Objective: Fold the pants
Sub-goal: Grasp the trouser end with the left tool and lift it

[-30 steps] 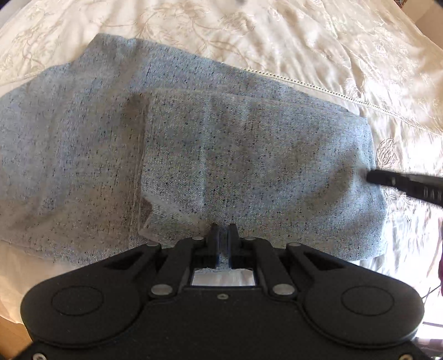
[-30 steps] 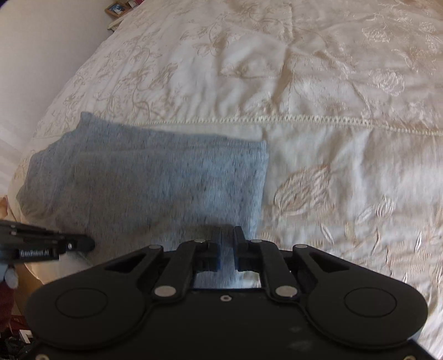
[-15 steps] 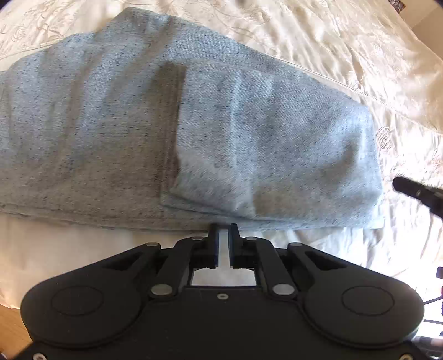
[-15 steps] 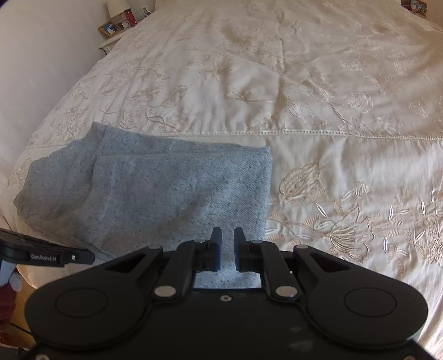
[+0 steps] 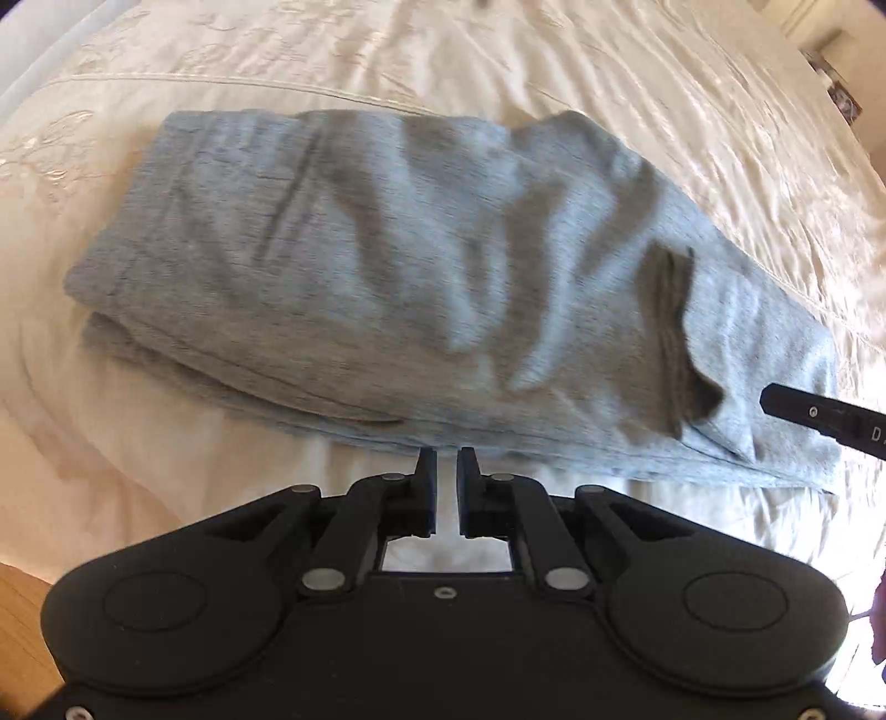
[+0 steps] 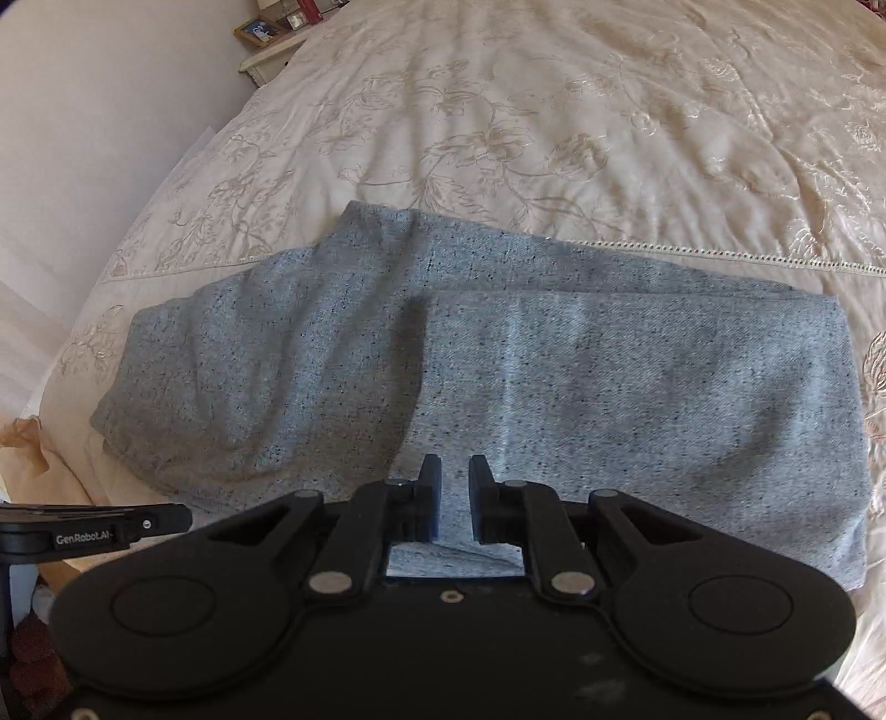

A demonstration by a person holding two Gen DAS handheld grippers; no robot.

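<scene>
The grey-blue speckled pants (image 5: 443, 266) lie folded in layers on the bed, and also show in the right wrist view (image 6: 554, 387). My left gripper (image 5: 446, 459) hovers just off the near edge of the pants, jaws a narrow gap apart, holding nothing. My right gripper (image 6: 454, 468) is over the near part of the folded pants, jaws slightly apart and empty. The right gripper's tip (image 5: 819, 415) shows at the right of the left wrist view, over the pants' right end. The left gripper's tip (image 6: 111, 526) shows at the lower left of the right wrist view.
A cream embroidered bedspread (image 6: 554, 111) covers the bed beyond and around the pants. The bed's edge and a wooden floor (image 5: 22, 626) show at the lower left. A wall (image 6: 83, 111) and a shelf with small frames (image 6: 277, 33) lie at the far left.
Both grippers let go of the pants and pulled back. The left view has swung left, showing more of the pants' left end. The right gripper has moved left over the pants.
</scene>
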